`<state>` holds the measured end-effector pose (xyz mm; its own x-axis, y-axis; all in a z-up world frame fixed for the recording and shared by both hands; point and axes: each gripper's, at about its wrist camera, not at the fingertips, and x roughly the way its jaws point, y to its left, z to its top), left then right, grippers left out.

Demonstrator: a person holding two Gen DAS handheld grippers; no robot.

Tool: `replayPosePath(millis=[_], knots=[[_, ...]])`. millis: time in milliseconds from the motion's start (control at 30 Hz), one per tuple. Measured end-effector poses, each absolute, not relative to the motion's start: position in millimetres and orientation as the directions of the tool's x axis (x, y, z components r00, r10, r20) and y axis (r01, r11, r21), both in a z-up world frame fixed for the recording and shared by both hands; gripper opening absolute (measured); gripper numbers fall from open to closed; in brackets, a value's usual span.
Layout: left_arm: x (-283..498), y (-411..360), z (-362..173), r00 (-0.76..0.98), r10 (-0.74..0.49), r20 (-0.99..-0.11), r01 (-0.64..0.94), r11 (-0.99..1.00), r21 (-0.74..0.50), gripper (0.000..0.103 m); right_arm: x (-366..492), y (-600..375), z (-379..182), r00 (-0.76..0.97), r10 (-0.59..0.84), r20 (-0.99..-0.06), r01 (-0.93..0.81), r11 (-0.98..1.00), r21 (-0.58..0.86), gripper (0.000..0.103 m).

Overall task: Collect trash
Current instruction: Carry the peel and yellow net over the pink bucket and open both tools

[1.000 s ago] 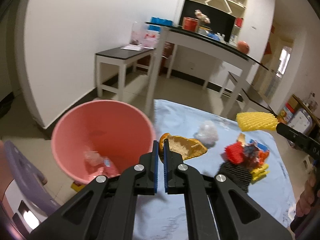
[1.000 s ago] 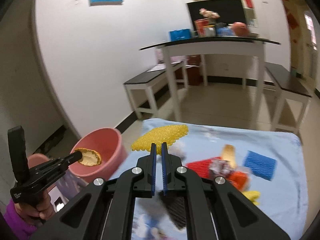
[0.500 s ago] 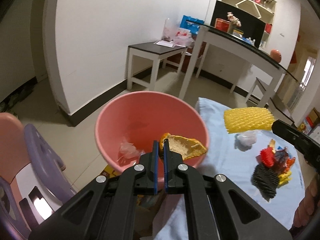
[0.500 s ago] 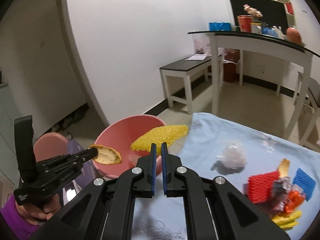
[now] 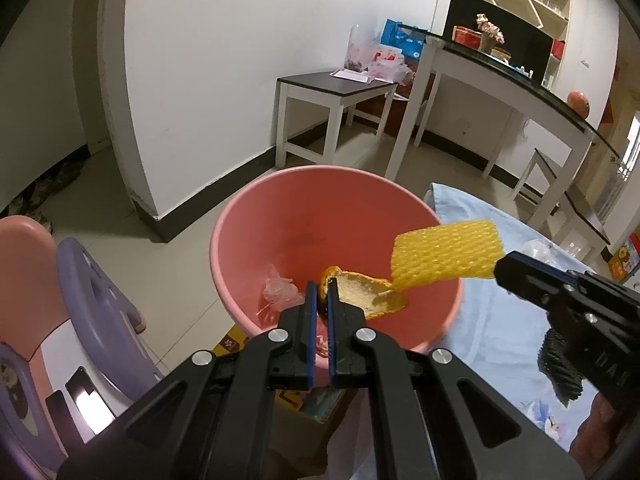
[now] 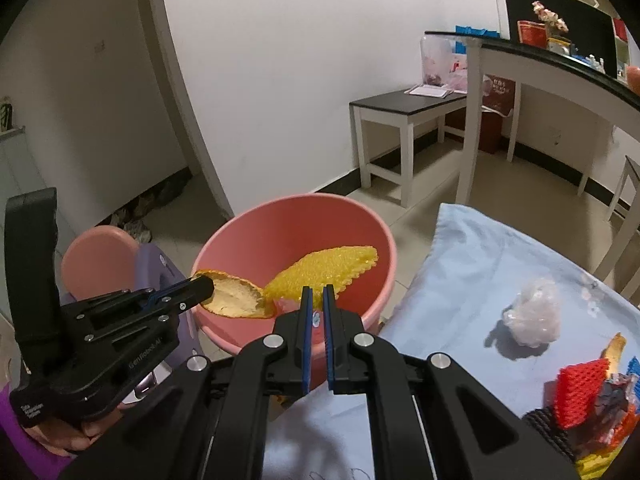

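Orange peel (image 5: 370, 290) sits pinched in the closed left gripper (image 5: 322, 294) at lower centre of the left wrist view, over the mouth of the pink bucket (image 5: 280, 216). From the right edge of the frame, the right gripper (image 6: 315, 300) clamps yellow foam netting (image 5: 446, 254) above the same bucket; more trash (image 6: 588, 396) lies lower right on the blue cloth (image 6: 480, 260).

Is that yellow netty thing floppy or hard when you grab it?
The yellow foam net probably feels soft and very light: the right gripper holds it by one end, yet it sticks out over the pink bucket with only a gentle bend. Its open mesh looks squashy, not breakable.
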<state>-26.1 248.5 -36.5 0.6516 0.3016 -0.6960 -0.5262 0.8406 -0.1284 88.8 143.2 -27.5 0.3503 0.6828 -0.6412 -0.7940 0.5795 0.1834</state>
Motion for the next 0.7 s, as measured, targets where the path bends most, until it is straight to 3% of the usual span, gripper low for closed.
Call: replayPosePath(millis=[700], knots=[[-19, 252, -47, 0.623, 0.327, -0.71, -0.546, 0.832, -0.097, 0.004, 95, 158, -50, 0.306, 0.672, -0.674, -0.802, 0.564, 0.198, 0.007]])
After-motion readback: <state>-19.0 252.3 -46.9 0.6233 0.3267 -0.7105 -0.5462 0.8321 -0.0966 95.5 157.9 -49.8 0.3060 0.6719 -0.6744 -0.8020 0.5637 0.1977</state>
